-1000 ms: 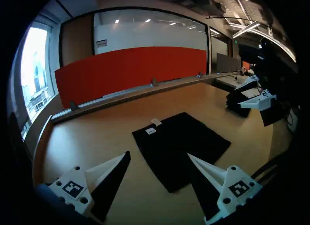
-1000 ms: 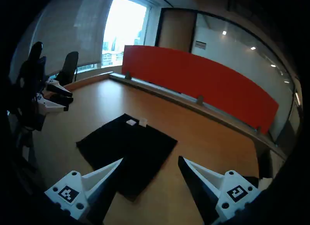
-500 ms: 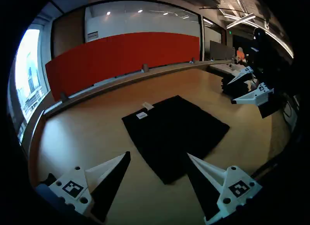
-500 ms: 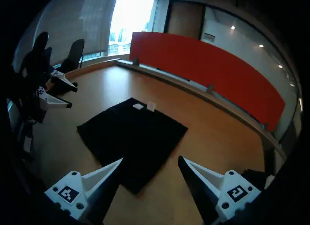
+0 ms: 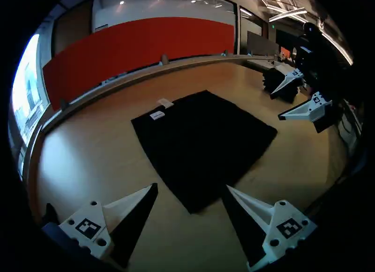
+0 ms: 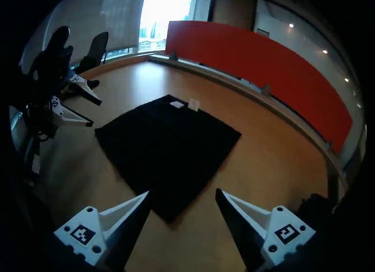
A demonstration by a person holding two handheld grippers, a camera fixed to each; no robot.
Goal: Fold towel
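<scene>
Soft, light, floppy black towel (image 5: 201, 140), flat on the table (image 5: 89, 150). Best pinched low at a near corner. Wide open and empty: left gripper (image 5: 191, 186), right gripper (image 6: 182, 192).

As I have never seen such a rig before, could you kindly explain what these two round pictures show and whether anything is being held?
There is no robot here: a person holds a two-finger claw in each hand, and a fisheye camera rides on each, looking forward along its fingers. One picture comes from the left claw, the other from the right claw. The white wedges at the bottom are that claw's own fingers. Each view also catches the other claw farther off. On the wooden table a black towel lies spread flat, with two white tags near its far corner. Both claws are open and hold nothing.
</scene>
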